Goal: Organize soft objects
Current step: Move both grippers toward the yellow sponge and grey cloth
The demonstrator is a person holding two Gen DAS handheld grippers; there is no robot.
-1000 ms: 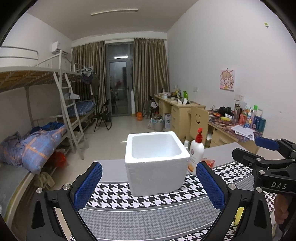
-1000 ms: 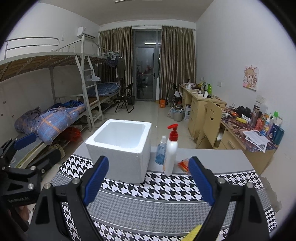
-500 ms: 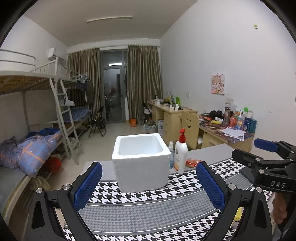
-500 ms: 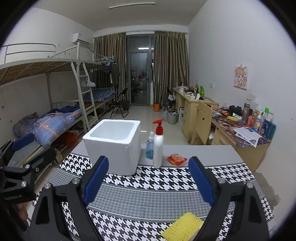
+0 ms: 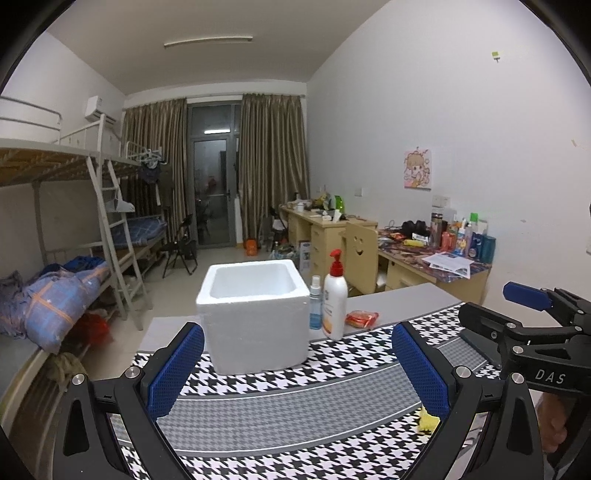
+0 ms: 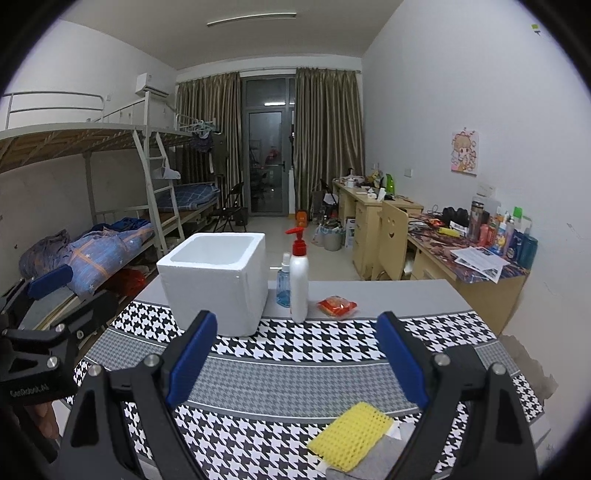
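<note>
Nothing looks sorted yet: the foam box (image 6: 216,280) at frame centre appears empty, the yellow sponge (image 6: 349,435) lies lower right on the surface (image 6: 295,373), and the left tool (image 5: 295,373) and right tool (image 6: 295,360) both gape wide, holding nothing.

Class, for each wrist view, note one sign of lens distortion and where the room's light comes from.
Left wrist view: the houndstooth tablecloth stripes bow, corners go black. Right wrist view: the same curving; the ceiling tube light gives soft, even lighting, without harsh shadows.
</note>
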